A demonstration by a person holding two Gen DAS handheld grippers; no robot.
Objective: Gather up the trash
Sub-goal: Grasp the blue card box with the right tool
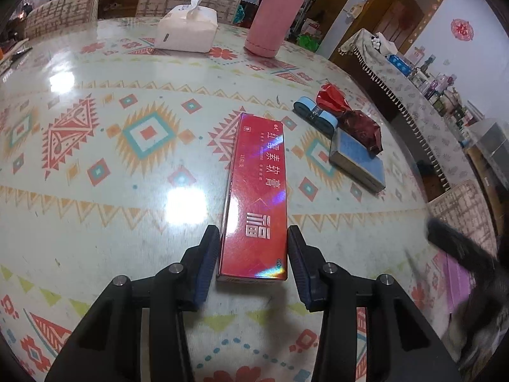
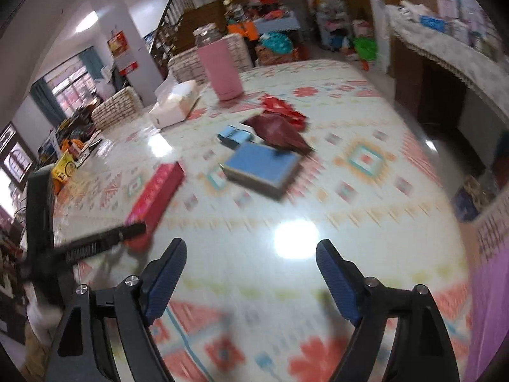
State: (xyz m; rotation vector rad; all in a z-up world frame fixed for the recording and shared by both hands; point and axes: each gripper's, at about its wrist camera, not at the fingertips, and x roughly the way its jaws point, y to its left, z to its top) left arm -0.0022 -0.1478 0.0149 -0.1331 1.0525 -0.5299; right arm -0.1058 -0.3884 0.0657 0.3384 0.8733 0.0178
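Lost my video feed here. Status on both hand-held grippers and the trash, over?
Left hand-held gripper straddles near end of red box, pads not clearly pressing. Right hand-held gripper open, empty. Blue box and dark red wrapper lie beyond; nothing blocking.

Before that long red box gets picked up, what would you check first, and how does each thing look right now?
1. Red box lies between the left hand-held gripper pads: ok.
2. Pads pressing on the box: not ok, slim gaps show.
3. Box lying flat on the table: ok.
4. Right hand-held gripper empty and open: ok.
5. Blue box and dark red wrapper clear of the red box: ok.
6. Bin for trash: cannot tell.
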